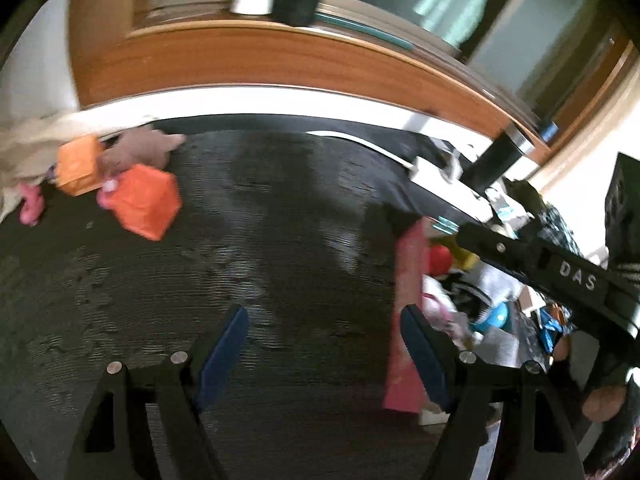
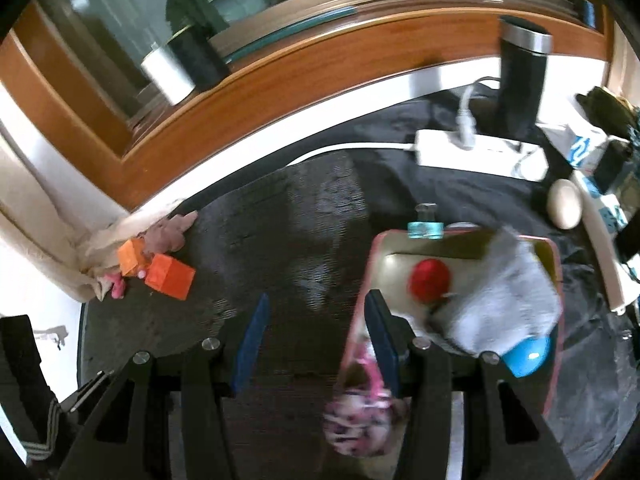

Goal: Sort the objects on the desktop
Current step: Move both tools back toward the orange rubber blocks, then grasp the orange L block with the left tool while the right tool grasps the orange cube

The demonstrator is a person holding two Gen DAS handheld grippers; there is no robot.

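A pink-rimmed tray (image 2: 554, 256) on the dark mat holds a red ball (image 2: 430, 278), a grey cloth (image 2: 504, 304), a blue ball (image 2: 528, 358) and a pink patterned item (image 2: 360, 420). The tray's pink wall (image 1: 408, 280) shows at the right of the left wrist view. Two orange blocks (image 1: 146, 204) (image 2: 170, 276), a brown plush (image 1: 142, 146) and a small pink toy (image 1: 30, 202) lie at the far left of the mat. My left gripper (image 1: 324, 350) is open and empty over the mat. My right gripper (image 2: 314, 338) is open and empty at the tray's left edge.
A white power strip (image 2: 476, 148) with a plug, a black tumbler (image 2: 518, 80), a beige egg-shaped object (image 2: 564, 204) and boxes lie at the back right. A wooden window sill (image 1: 280, 60) carries two cups. The right gripper's body (image 1: 560, 276) crosses the right of the left wrist view.
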